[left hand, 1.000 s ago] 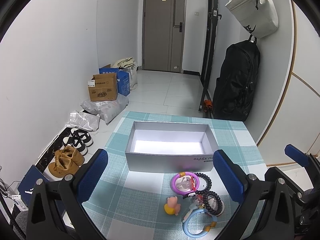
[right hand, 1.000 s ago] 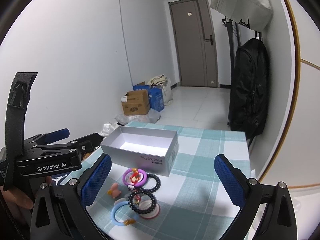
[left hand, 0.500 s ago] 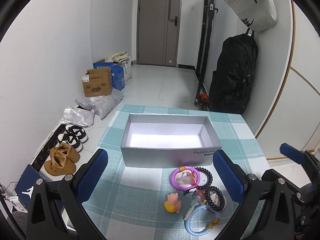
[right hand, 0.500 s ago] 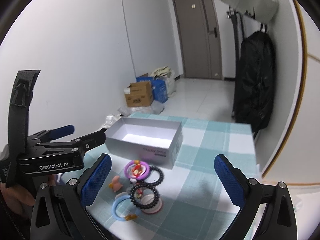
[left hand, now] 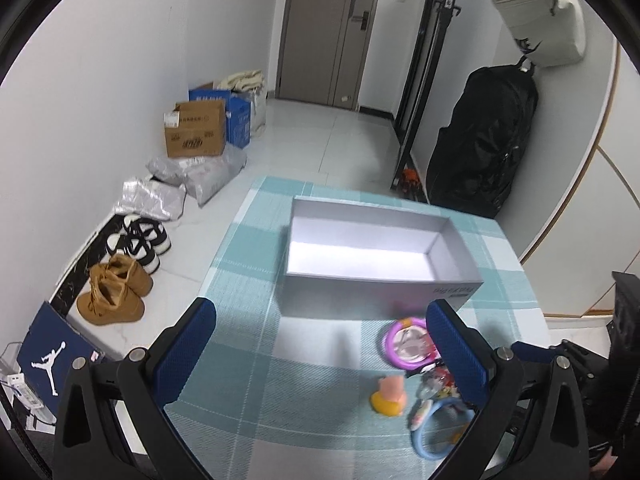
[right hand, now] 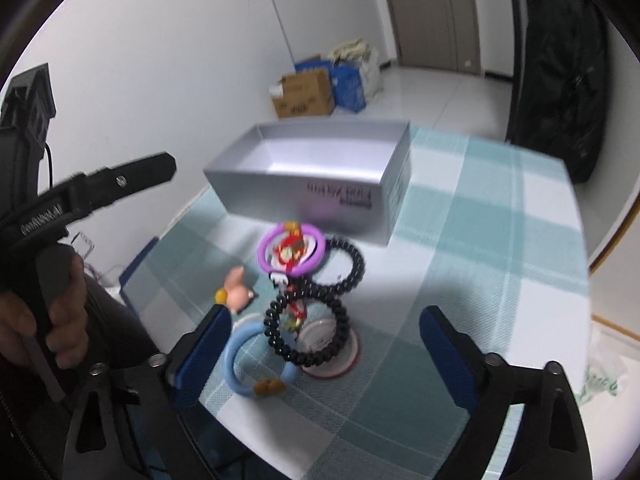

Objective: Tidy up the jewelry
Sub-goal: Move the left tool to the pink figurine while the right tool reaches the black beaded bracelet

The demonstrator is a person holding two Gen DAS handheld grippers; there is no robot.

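On the checked tablecloth [right hand: 500,240], the closing, empty right gripper [right hand: 324,344] has been lowered over the black beaded bracelet [right hand: 308,320], so a pick-up seems imminent, while the left gripper [left hand: 332,344] is held spread and empty.

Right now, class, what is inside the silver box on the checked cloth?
The silver box shows only its bare pale floor; no jewelry lies inside. The strip behind its near wall is hidden.

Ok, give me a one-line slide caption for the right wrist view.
Right gripper, jaws closing, above bracelets on a checked tablecloth, empty grey box behind.
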